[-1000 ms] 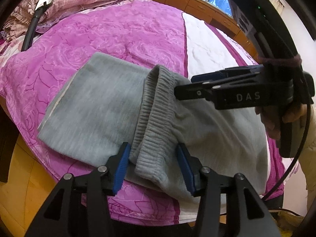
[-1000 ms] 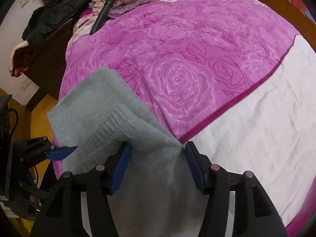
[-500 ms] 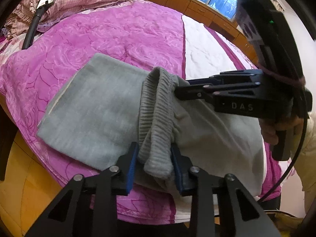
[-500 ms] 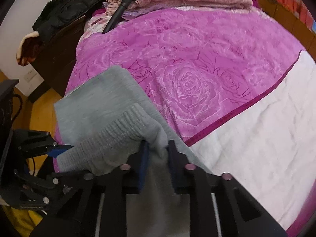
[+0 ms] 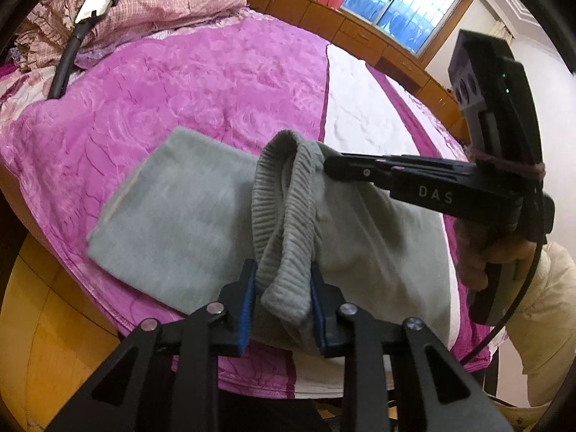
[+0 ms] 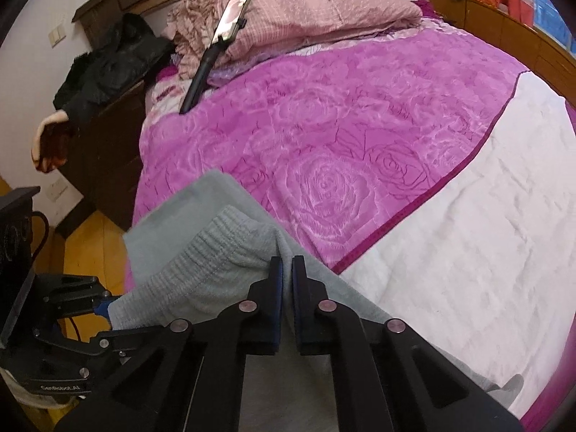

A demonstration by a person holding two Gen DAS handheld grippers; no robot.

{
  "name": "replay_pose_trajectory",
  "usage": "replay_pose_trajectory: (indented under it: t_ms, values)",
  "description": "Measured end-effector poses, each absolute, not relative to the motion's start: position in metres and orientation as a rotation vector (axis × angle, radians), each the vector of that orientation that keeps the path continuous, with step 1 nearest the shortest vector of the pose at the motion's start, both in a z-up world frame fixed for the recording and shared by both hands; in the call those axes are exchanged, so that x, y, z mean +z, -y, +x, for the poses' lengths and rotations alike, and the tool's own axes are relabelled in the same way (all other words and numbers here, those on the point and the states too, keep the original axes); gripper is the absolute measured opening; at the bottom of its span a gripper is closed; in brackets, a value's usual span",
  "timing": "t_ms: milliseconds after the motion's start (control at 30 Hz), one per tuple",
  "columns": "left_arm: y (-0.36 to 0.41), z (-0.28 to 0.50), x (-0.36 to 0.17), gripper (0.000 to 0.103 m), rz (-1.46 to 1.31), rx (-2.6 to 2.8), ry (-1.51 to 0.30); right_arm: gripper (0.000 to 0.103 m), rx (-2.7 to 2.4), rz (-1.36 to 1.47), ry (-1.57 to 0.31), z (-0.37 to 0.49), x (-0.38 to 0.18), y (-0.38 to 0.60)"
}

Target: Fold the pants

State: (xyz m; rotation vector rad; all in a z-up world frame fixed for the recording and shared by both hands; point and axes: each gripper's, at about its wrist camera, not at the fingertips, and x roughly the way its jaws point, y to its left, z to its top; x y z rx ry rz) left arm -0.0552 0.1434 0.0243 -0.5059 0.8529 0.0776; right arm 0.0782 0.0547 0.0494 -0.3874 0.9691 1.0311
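Note:
Grey pants [image 5: 180,216] lie partly folded on the bed near its front edge. Their ribbed waistband [image 5: 284,216] is lifted off the lower layer. My left gripper [image 5: 282,288] is shut on the near end of the waistband. My right gripper [image 6: 287,266] is shut on the far end of the waistband [image 6: 216,252], and it shows in the left wrist view [image 5: 329,165] coming in from the right. The lower layer of the pants [image 6: 180,208] stays flat on the bed.
The bed has a purple rose-patterned blanket [image 5: 198,82] and a white quilted part [image 6: 468,252]. Pink bedding [image 6: 306,10] with a phone on a black stick [image 6: 216,46] lies at the head. A dark cabinet [image 6: 104,144] and wooden floor [image 5: 54,324] lie beside the bed.
Both grippers have closed on the waistband, which they straddled open a second ago. They have lifted it up off the lower layer of the pants.

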Motion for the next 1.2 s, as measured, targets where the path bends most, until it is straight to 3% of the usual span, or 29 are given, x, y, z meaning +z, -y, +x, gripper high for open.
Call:
replay_pose_trajectory:
  t_ms: [367, 733, 933, 1200]
  values:
    - [-0.181, -0.07, 0.062, 0.027, -0.42, 0.121, -0.788, 0.0, 1.091, -0.317, -0.938, 0.074, 0.066, -0.102]
    - [-0.23, -0.067, 0.023, 0.031, -0.441, 0.188, -0.884, 0.0, 1.062, -0.314, -1.014, 0.082, 0.024, -0.149]
    - [-0.238, -0.082, 0.01, 0.034, -0.491, 0.196, -0.903, 0.0, 1.072, -0.295, -1.034, 0.084, 0.017, -0.149]
    - [-0.231, -0.104, 0.04, 0.032, -0.456, 0.252, -0.844, 0.0, 0.999, -0.091, -1.035, 0.105, 0.049, -0.081]
